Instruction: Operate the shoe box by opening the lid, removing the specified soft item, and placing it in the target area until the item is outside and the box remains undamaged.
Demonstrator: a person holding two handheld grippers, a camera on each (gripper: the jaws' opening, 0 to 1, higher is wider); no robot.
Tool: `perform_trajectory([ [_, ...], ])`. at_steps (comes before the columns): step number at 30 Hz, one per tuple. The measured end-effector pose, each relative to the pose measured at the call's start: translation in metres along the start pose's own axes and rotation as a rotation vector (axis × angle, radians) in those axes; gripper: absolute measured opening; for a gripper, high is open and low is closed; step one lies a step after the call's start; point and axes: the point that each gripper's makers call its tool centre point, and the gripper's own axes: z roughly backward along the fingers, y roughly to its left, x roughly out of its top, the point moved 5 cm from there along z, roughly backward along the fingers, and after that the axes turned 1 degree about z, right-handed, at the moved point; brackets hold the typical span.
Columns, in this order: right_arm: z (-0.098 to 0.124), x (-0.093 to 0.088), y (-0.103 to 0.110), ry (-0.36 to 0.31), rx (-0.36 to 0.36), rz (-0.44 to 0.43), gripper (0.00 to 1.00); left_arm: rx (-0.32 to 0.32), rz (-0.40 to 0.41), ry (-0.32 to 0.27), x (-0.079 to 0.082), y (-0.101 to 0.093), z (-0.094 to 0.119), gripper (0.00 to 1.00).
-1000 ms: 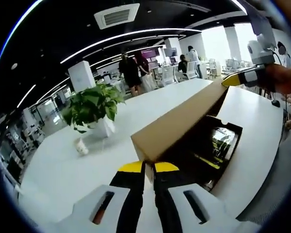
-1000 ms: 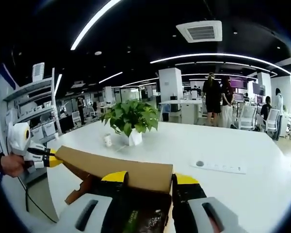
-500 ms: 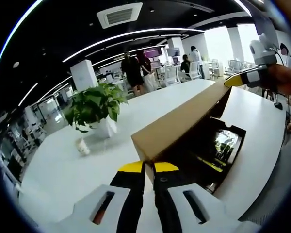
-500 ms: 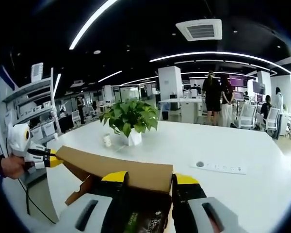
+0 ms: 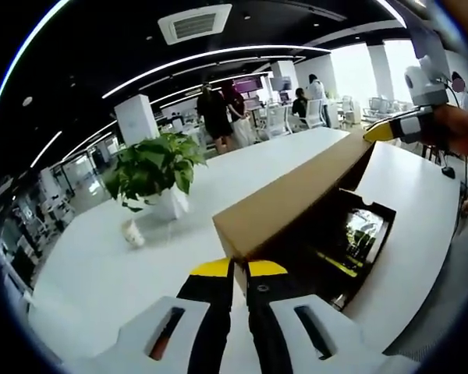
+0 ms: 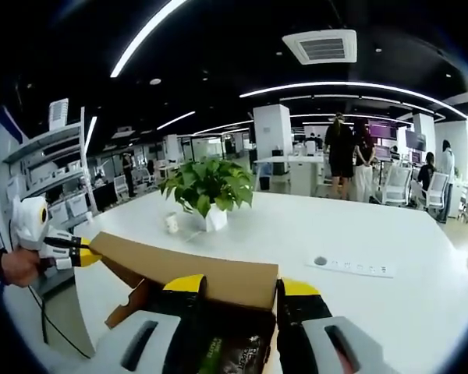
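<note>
Left gripper view: the shoe box [image 5: 327, 234] lies open on the white table [image 5: 101, 273], its cardboard lid [image 5: 296, 191] raised and pinched at opposite corners by the left gripper [image 5: 239, 269] and right gripper [image 6: 242, 287]. A potted plant [image 5: 152, 175] is seen nearby.

The left tool [image 5: 239, 273] has two black jaws capped with yellow tips, rising from pale grey moulded housings, each with a dark oblong slot showing a reddish inside. The right tool [image 6: 242, 290] has the same build: black jaws, yellow tips, grey slotted housings. Seen from the other side, each tool shows a white body behind a yellow and black jaw. A thin black cable hangs below the hand [image 6: 17, 265] holding the left tool.
</note>
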Motion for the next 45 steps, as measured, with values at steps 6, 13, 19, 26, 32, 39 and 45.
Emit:
perform_trajectory([
  [6, 0.003, 0.000, 0.002, 0.003, 0.004, 0.036, 0.33, 0.004, 0.012, 0.007, 0.000, 0.001, 0.001, 0.02],
  [13, 0.005, -0.002, 0.000, 0.004, 0.018, 0.066, 0.33, -0.009, 0.028, -0.001, -0.001, 0.001, 0.002, 0.02],
  [19, 0.009, -0.008, -0.003, 0.006, 0.019, 0.093, 0.32, -0.012, 0.027, 0.000, 0.001, 0.001, 0.001, 0.02],
  [26, 0.005, -0.021, -0.015, 0.050, -0.016, 0.095, 0.28, -0.016, 0.029, 0.002, 0.001, 0.001, 0.000, 0.02],
  [32, -0.002, -0.031, -0.023, 0.087, -0.036, 0.095, 0.22, -0.019, 0.028, 0.002, 0.002, 0.001, 0.000, 0.02],
  [39, -0.014, -0.043, -0.030, 0.114, -0.048, 0.085, 0.13, -0.023, 0.029, 0.002, 0.003, 0.001, -0.001, 0.03],
  [45, -0.026, -0.048, -0.034, 0.127, -0.053, 0.079, 0.08, -0.027, 0.025, 0.003, 0.004, 0.002, -0.002, 0.02],
])
